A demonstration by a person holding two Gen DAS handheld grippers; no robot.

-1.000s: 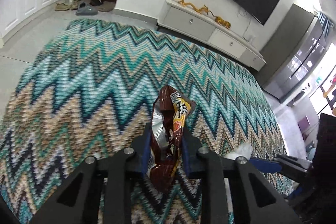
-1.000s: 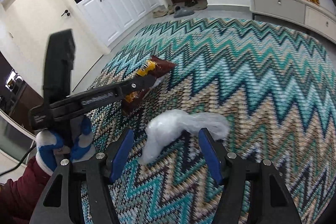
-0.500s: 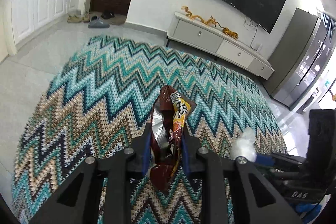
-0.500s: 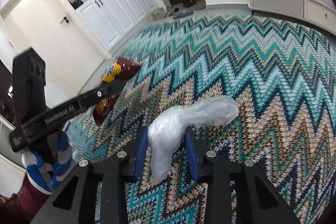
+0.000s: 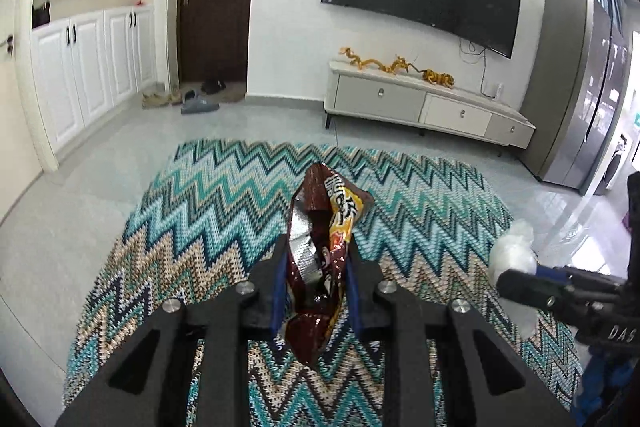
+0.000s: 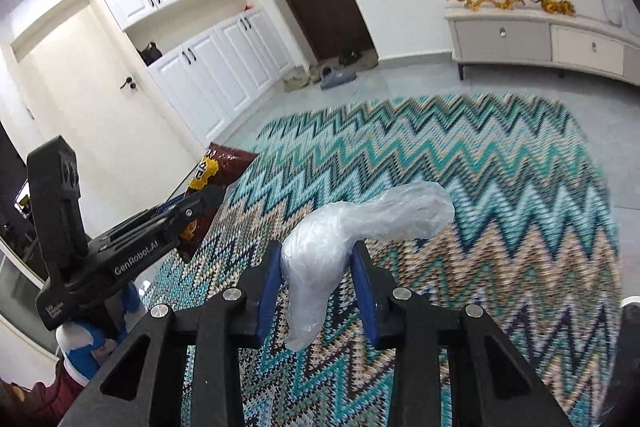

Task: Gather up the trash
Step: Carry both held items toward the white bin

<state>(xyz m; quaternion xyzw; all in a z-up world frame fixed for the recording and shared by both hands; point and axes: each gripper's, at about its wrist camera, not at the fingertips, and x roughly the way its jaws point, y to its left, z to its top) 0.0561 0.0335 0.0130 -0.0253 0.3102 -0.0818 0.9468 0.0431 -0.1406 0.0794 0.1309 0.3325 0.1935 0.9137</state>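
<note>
With left tool [image 5: 316,283] clamped on the snack wrapper [image 5: 324,227] and right tool [image 6: 316,291] on the plastic wad [image 6: 340,235], both upright above the rug [image 6: 480,195], I see no bin either way.

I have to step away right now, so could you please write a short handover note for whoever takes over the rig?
Left claw: shut on the brown snack wrapper, held off the zigzag rug.
Right claw: shut on the crumpled clear plastic bag, also lifted.
Done: both pieces are picked up.
Left: both need dropping in a bin; none shows in either view, so find it first.
</note>
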